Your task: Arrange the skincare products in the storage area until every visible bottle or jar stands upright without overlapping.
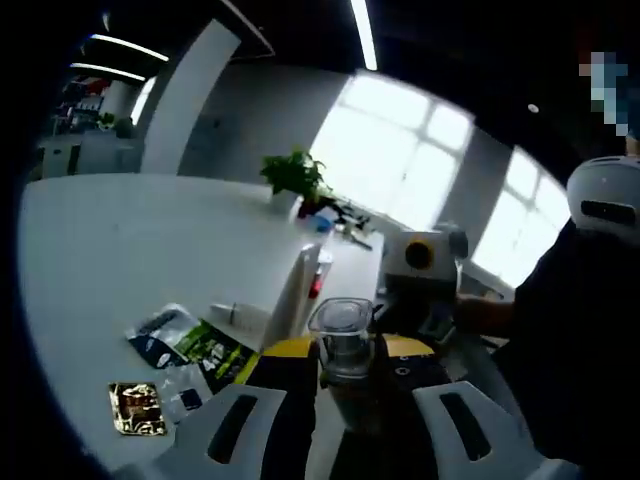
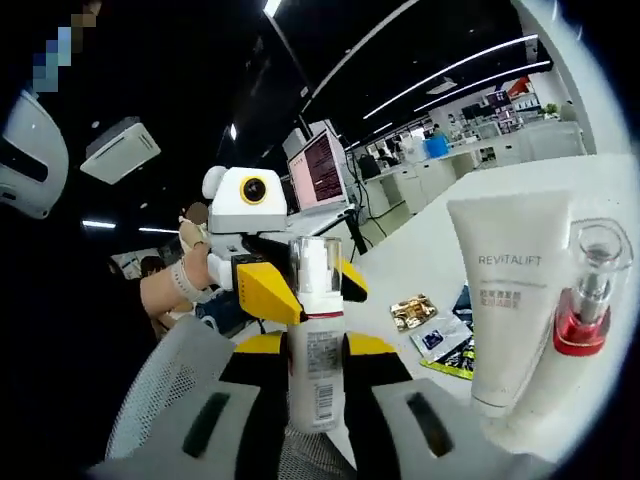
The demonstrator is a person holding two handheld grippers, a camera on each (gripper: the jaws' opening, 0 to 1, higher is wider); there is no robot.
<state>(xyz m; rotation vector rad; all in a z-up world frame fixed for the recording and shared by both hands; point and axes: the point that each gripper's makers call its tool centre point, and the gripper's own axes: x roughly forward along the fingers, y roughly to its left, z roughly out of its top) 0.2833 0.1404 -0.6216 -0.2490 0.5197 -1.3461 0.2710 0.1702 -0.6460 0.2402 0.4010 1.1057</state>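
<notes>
White bench (image 1: 120, 240) lies wide and bare on the far left, with sachets (image 1: 185, 345) near its edge. Left gripper (image 1: 345, 410) is clenched on a clear-capped bottle (image 1: 340, 340). Right gripper (image 2: 315, 410) grasps a white bottle (image 2: 315, 350). At right, a Revitalift tube (image 2: 510, 300) stands touching a red bottle (image 2: 585, 300).

Two bottles (image 2: 315, 340) (image 2: 590, 295), one tube (image 2: 510, 300)

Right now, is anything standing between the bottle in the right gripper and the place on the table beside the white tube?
Nothing visible. The right gripper holds the white bottle; bare table lies before the REVITALIFT tube.
</notes>
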